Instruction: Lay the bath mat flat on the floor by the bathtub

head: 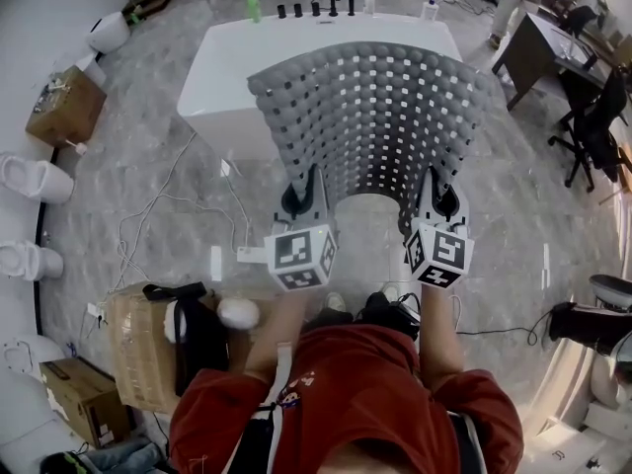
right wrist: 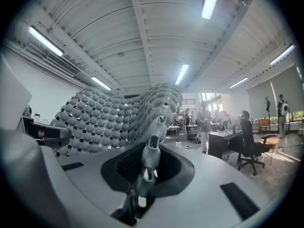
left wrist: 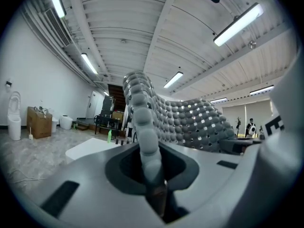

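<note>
A grey bath mat (head: 375, 117), knobbly and full of square holes, hangs spread in the air in front of me, arching over the white bathtub (head: 222, 77). My left gripper (head: 304, 197) is shut on the mat's near left corner, my right gripper (head: 434, 203) on its near right corner. In the left gripper view the mat's edge (left wrist: 141, 122) runs up out of the closed left gripper (left wrist: 153, 177). The right gripper view has the mat (right wrist: 118, 118) rising from the closed right gripper (right wrist: 144, 177) in the same way. The mat hides the floor and part of the tub beneath it.
Several bottles, one of them green (head: 253, 6), stand on the tub's far rim. Toilets (head: 35, 178) and a cardboard box (head: 64, 107) line the left wall. A woven basket (head: 143, 349) sits by my left foot, cables (head: 163, 215) cross the floor, and a desk (head: 538, 52) with an office chair (head: 597, 126) stands at right.
</note>
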Action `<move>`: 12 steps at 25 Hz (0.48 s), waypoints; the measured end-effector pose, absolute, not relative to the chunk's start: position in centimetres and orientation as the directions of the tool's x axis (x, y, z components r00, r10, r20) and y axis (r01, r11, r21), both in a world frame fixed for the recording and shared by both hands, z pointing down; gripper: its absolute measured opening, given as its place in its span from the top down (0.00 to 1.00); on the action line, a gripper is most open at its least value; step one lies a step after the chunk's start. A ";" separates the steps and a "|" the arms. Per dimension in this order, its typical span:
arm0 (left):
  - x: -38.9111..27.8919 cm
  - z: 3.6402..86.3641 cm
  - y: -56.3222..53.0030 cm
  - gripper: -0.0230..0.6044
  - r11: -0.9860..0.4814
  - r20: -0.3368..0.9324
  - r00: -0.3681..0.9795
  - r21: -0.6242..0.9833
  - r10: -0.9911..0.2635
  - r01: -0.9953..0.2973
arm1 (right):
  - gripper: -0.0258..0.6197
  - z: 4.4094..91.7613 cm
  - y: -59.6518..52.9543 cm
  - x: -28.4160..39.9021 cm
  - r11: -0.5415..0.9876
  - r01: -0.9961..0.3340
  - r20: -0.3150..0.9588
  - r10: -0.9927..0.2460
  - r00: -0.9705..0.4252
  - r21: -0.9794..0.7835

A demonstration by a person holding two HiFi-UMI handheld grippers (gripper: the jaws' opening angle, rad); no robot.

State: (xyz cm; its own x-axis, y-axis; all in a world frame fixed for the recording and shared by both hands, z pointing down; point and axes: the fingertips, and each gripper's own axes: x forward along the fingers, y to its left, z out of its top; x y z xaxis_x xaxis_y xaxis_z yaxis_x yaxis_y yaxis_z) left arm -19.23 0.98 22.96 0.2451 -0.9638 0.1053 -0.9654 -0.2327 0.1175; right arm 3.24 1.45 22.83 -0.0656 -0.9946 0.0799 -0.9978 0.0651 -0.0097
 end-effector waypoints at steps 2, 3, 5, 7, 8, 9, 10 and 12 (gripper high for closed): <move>-18.3 23.0 0.3 0.87 -0.233 0.106 0.245 0.115 -0.964 -0.966 | 0.87 23.0 0.6 4.1 0.065 -0.998 0.080 -0.995 -0.065 -0.010; -17.7 23.0 -0.1 0.87 -0.232 0.105 0.244 0.112 -0.964 -0.966 | 0.87 23.1 0.0 4.7 0.066 -0.998 0.079 -0.995 -0.067 -0.012; -16.4 22.9 -1.0 0.87 -0.223 0.102 0.233 0.106 -0.967 -0.969 | 0.87 23.2 -1.3 6.0 0.075 -0.997 0.077 -0.994 -0.076 -0.022; -15.1 22.9 -1.8 0.87 -0.208 0.101 0.218 0.100 -0.971 -0.973 | 0.87 23.4 -2.4 7.3 0.089 -0.996 0.075 -0.993 -0.091 -0.029; -14.4 23.0 -2.1 0.87 -0.202 0.103 0.212 0.097 -0.972 -0.975 | 0.87 23.5 -2.8 8.0 0.094 -0.995 0.076 -0.992 -0.096 -0.030; -13.7 23.0 -2.4 0.87 -0.196 0.105 0.206 0.095 -0.973 -0.976 | 0.87 23.5 -3.2 8.8 0.100 -0.995 0.078 -0.992 -0.102 -0.030; -12.9 23.1 -2.7 0.87 -0.190 0.107 0.200 0.094 -0.974 -0.977 | 0.87 23.6 -3.6 9.5 0.105 -0.994 0.078 -0.991 -0.107 -0.029; -11.4 23.1 -3.4 0.87 -0.178 0.111 0.188 0.093 -0.976 -0.980 | 0.87 23.5 -4.4 11.1 0.116 -0.993 0.079 -0.990 -0.118 -0.029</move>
